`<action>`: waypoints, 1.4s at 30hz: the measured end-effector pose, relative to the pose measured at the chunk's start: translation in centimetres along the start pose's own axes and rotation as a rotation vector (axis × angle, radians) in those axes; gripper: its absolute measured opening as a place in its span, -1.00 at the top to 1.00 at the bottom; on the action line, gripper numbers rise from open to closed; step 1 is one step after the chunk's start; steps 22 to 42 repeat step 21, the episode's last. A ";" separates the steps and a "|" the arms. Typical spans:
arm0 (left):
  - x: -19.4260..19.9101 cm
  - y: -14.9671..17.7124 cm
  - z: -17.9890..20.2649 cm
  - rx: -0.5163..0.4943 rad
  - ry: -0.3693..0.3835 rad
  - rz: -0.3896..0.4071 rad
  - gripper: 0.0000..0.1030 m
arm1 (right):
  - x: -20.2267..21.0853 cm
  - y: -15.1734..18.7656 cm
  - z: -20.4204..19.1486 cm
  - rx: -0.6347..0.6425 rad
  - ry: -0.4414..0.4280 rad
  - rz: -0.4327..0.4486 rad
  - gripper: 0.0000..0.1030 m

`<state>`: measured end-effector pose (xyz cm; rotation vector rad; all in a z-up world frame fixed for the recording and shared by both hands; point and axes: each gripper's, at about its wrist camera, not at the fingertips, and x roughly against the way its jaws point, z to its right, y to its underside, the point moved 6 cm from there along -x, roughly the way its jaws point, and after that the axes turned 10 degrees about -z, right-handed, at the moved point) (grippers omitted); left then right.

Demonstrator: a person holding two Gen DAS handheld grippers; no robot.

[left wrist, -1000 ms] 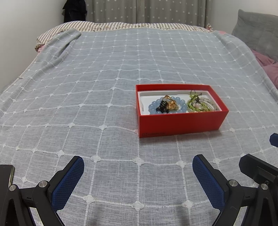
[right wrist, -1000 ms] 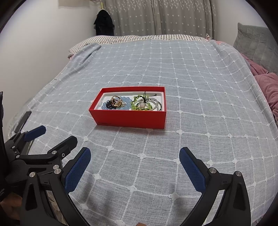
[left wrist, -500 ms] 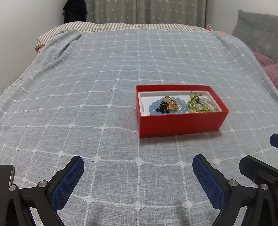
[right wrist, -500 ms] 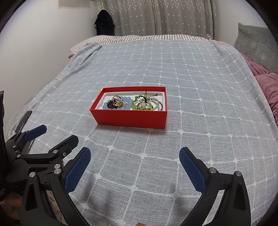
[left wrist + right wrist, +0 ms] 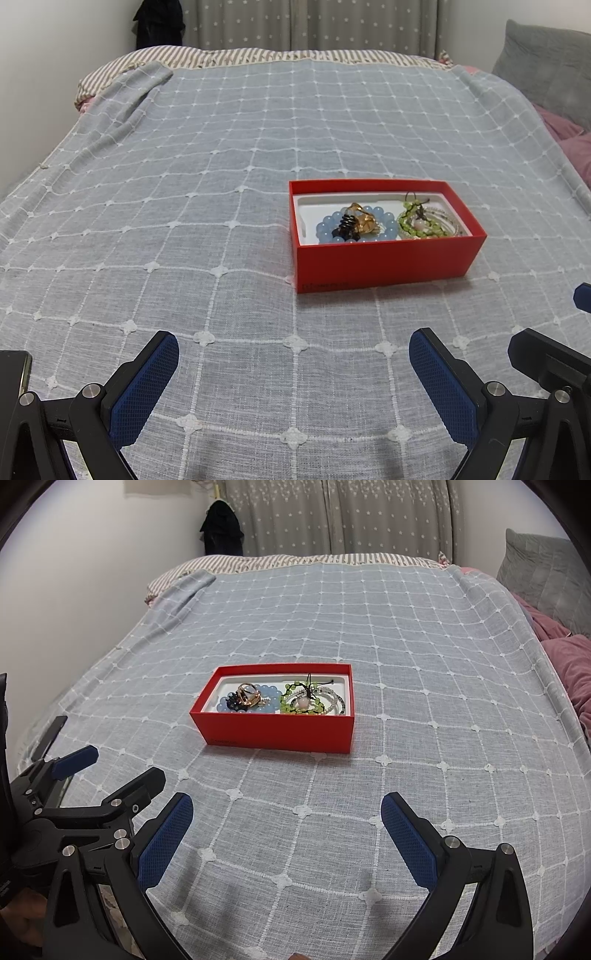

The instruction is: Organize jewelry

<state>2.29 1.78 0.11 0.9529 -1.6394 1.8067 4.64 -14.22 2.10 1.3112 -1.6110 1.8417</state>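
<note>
Left wrist view: a red box point(image 5: 386, 254) is seen resting on the bed point(image 5: 184, 184), which is covered by a grey-blue grid-stitched bedspread. Inside its white tray lie a pale blue bead bracelet point(image 5: 354, 230), a gold ring cluster point(image 5: 364, 219), a small dark coiled piece point(image 5: 345, 223) and a green bead bracelet point(image 5: 419, 223) with a thin silver bangle beside it. All pieces appear gathered in the box; none is seen loose on the bedspread.

Left hand-held gripper point(image 5: 293, 363): jaws spread wide, nothing held, well short of the box. Right hand-held gripper point(image 5: 286, 827): likewise spread wide and empty, the box ahead and slightly left in its view.

Risks noted (judgement only):
- The pieces are piled and overlapping. If one is pinched, a neighbour may be snagged and dragged out with it; the cord on the green bracelet looks likely to catch.
- The box is light card on soft bedding. A push against its wall could tip or slide it, since no firm surface lies beneath.
- Small smooth rings may slip from the padded fingers point(image 5: 164, 840) and be lost among the bedspread folds.
- The two grippers sit close together; a collision is possible if both are advanced at once.
</note>
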 end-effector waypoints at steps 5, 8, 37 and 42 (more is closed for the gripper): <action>0.0 0.0 0.0 0.001 0.001 -0.002 -0.99 | 0.0 0.0 0.0 0.000 0.000 0.000 -1.00; 0.0 0.0 0.0 0.002 0.004 -0.004 -0.99 | 0.0 0.0 0.0 0.000 0.000 0.000 -1.00; -0.1 0.1 -0.1 0.003 0.009 -0.013 -0.99 | 0.0 0.0 -0.1 0.001 0.000 0.000 -1.00; -0.1 0.1 -0.1 0.003 0.009 -0.013 -0.99 | 0.0 0.0 -0.1 0.001 0.000 0.000 -1.00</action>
